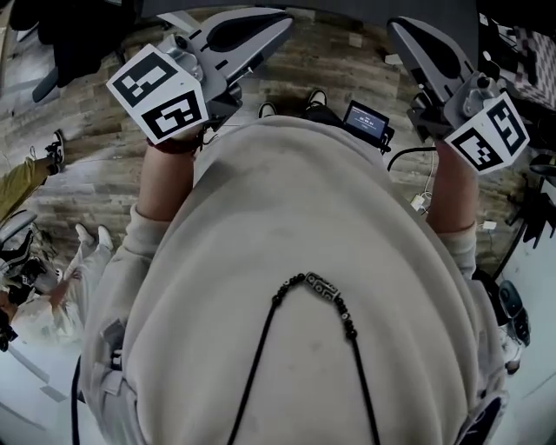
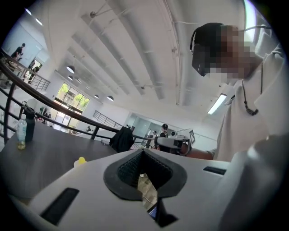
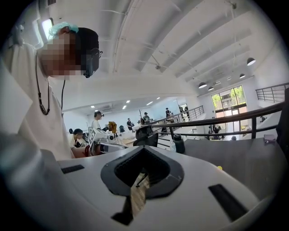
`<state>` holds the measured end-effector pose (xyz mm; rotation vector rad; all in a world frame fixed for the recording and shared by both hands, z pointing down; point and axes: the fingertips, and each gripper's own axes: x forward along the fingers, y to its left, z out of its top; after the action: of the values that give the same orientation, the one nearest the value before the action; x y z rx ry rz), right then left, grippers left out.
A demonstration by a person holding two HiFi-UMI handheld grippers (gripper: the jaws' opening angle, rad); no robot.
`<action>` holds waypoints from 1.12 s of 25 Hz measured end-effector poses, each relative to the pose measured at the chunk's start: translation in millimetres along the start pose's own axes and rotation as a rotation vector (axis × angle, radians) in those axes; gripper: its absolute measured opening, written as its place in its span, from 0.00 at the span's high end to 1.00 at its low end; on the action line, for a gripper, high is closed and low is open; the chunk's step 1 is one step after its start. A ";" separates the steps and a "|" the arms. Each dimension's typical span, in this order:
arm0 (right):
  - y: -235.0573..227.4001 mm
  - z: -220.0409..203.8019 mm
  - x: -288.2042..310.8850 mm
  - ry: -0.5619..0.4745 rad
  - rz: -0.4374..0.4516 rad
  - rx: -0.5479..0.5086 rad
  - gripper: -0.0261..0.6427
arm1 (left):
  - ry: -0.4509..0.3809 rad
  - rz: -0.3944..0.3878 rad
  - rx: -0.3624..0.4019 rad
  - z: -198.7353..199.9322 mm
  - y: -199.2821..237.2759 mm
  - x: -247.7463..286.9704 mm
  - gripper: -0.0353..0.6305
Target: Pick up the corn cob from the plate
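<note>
In the head view I look down on a beige sweatshirt (image 1: pixel 295 287), with no plate or corn cob in sight. My left gripper (image 1: pixel 280 19) is held up at the top left, my right gripper (image 1: pixel 401 29) at the top right, both over wood-plank floor. In the left gripper view the left gripper (image 2: pixel 143 152) has its dark pads together with nothing between them. The right gripper (image 3: pixel 143 150) looks the same in its own view. A small yellow thing (image 2: pixel 81 160) lies on a dark table (image 2: pixel 40 155). It is too small to identify, and shows again as a yellow thing (image 3: pixel 219 168) in the right gripper view.
Two bottles (image 2: pixel 22 131) stand at the dark table's far left edge, and a dark jug (image 3: pixel 179 143) stands on it in the right gripper view. A black railing (image 2: pixel 54 106) runs behind the table. A black jacket (image 2: pixel 122 139) hangs beyond. People sit and stand far off.
</note>
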<state>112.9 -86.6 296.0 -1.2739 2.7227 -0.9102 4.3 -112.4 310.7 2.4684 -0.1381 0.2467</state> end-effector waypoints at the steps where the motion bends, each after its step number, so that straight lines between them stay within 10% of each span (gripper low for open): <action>1: 0.9 -0.2 -1.1 -0.004 0.004 0.004 0.94 | -0.007 0.016 -0.005 1.6 0.4 -1.5 0.95; 17: 6.3 18.3 -13.4 -0.092 0.042 0.035 0.94 | 0.049 -0.031 0.116 21.9 -40.1 6.7 0.95; 28: -50.5 -15.8 -33.6 -0.123 0.055 0.200 0.94 | 0.143 0.013 0.063 10.4 -43.8 45.4 0.94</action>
<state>167.3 -80.4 326.8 -1.1713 2.4889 -1.0311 57.2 -86.1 286.1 2.5029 -0.0867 0.4385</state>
